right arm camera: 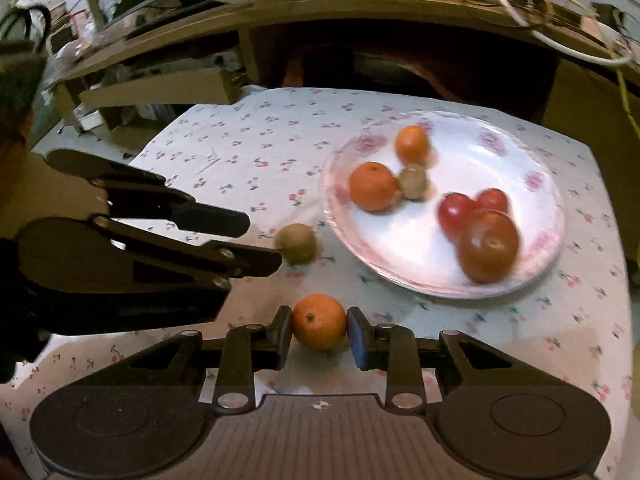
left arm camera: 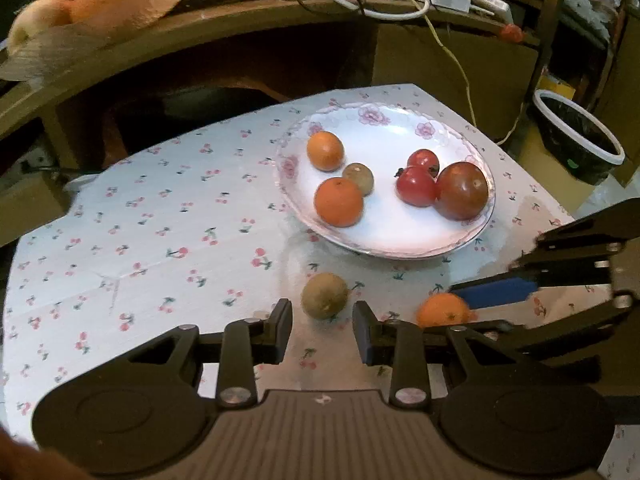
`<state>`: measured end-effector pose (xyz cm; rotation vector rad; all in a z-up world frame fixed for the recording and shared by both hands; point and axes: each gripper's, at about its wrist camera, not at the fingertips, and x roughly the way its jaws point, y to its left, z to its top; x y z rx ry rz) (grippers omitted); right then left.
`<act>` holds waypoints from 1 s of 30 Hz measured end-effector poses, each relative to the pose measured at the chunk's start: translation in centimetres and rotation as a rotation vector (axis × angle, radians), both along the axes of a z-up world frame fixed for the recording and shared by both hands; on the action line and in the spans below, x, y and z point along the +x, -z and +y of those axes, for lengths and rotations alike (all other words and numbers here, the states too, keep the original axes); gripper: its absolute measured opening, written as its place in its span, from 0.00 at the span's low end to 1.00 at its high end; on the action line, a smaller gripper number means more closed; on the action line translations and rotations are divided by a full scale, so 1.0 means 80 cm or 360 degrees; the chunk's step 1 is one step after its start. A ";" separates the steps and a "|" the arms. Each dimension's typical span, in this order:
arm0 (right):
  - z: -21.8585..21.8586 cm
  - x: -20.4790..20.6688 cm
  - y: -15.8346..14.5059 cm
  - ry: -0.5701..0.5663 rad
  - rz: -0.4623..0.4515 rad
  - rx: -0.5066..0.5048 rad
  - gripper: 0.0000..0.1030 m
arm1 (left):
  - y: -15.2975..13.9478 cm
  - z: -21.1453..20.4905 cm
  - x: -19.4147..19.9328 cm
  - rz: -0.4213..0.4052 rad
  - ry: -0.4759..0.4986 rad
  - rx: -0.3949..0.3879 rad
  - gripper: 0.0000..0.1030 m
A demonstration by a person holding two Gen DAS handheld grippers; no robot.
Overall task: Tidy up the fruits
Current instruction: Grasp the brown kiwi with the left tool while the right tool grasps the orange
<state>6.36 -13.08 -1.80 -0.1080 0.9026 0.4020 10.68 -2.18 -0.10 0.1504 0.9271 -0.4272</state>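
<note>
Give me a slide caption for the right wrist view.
Right gripper closes on an orange beside the fruit plate.

Both cameras sit just behind their tongs and look forward and steeply down along the two fingers onto the surface with the white cherry-print cloth [left arm camera: 168, 216].

The left wrist view has the left tongs [left arm camera: 322, 332] at its near edge and the white floral-rimmed plate [left arm camera: 404, 240] ahead to the right, fairly close. The right tongs [left arm camera: 472, 312] enter from its right side.

The right wrist view looks from further right, with the right tongs at its near edge. The left tongs [right arm camera: 260, 240] reach in from its left.

Both views share the plate, the cloth, the loose brown kiwi [left arm camera: 324, 295] and the dark wooden shelf [left arm camera: 224, 36] at the far side.
</note>
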 end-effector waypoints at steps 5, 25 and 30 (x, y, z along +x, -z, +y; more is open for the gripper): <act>-0.028 -0.003 0.000 0.0073 0.0040 0.0028 0.30 | 0.014 -0.013 0.012 0.0014 -0.0036 0.0024 0.37; -0.042 -0.026 0.003 0.0073 0.0046 -0.0048 0.30 | 0.000 -0.028 -0.065 0.0042 -0.0006 0.0056 0.33; -0.039 -0.055 0.007 0.0075 0.0030 -0.0074 0.30 | 0.008 -0.034 -0.093 0.0081 0.0040 0.0073 0.33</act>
